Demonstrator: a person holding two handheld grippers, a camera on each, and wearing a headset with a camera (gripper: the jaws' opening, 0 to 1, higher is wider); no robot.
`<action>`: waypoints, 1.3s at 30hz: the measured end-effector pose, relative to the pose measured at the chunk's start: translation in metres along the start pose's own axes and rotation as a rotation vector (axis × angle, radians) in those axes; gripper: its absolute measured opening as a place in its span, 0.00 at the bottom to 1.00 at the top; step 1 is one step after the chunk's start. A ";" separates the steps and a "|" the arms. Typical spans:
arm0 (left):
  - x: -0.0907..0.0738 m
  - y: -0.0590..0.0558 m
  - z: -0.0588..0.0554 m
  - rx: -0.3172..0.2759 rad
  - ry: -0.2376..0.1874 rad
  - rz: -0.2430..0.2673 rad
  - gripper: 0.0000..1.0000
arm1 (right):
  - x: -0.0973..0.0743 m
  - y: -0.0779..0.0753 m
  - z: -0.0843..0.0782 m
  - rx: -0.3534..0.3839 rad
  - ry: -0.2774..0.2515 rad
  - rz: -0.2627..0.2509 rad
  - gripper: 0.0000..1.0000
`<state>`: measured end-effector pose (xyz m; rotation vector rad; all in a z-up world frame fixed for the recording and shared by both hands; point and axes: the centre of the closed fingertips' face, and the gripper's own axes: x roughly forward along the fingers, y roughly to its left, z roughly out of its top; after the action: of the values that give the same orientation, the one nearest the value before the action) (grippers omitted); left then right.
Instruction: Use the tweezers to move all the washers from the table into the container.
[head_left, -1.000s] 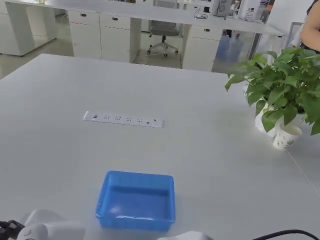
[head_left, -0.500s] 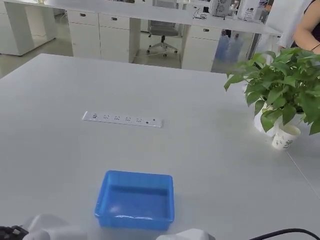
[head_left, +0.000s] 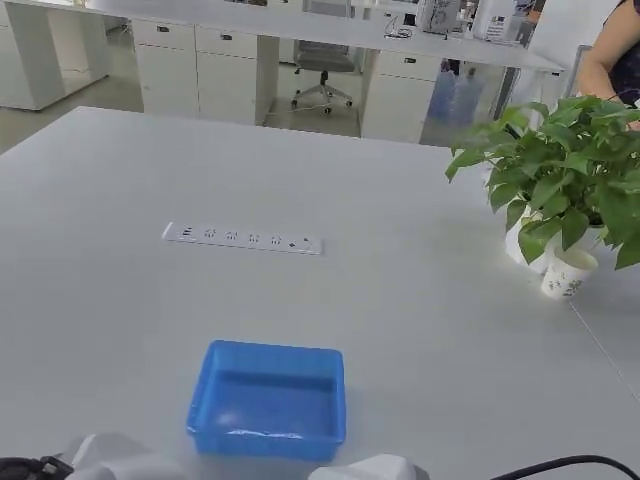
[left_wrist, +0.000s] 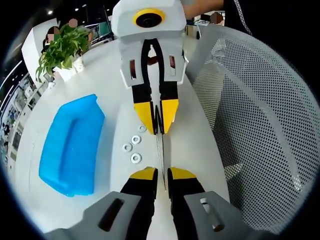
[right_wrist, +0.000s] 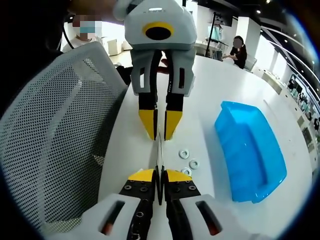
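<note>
Facing each other tip to tip: left gripper (left_wrist: 162, 176) and right gripper (right_wrist: 159, 176), each with jaws closed to narrow slit, pinching opposite ends of thin metal tweezers (left_wrist: 160, 150). Left gripper view: three washers (left_wrist: 136, 158) loose on white table (left_wrist: 115, 75) just left of tweezers; blue container (left_wrist: 70, 145) further left, apart from washers. Mesh chair back (left_wrist: 260, 125) at right, potted plant (left_wrist: 62, 45) upper left.

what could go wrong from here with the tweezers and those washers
1. The left gripper and the right gripper both clamp the thin tweezers; a poorly timed release could drop them.
2. The washers lie flat and close together, near the edge of the table by the mesh chair; a nudge could flick one off, away from the blue container.
</note>
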<state>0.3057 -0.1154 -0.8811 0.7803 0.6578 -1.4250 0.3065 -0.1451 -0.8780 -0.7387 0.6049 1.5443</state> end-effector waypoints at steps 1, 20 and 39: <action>0.001 0.000 0.001 -0.001 -0.002 -0.002 0.12 | 0.000 0.000 0.001 -0.001 -0.002 0.001 0.08; -0.004 0.003 0.007 -0.033 -0.033 0.007 0.05 | -0.005 0.000 0.001 -0.008 -0.007 -0.008 0.08; -0.037 0.007 0.039 -0.018 -0.086 0.046 0.05 | -0.007 -0.004 0.009 -0.011 -0.043 -0.037 0.08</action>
<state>0.3088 -0.1243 -0.8271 0.7122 0.5819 -1.4008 0.3100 -0.1427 -0.8669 -0.7194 0.5477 1.5267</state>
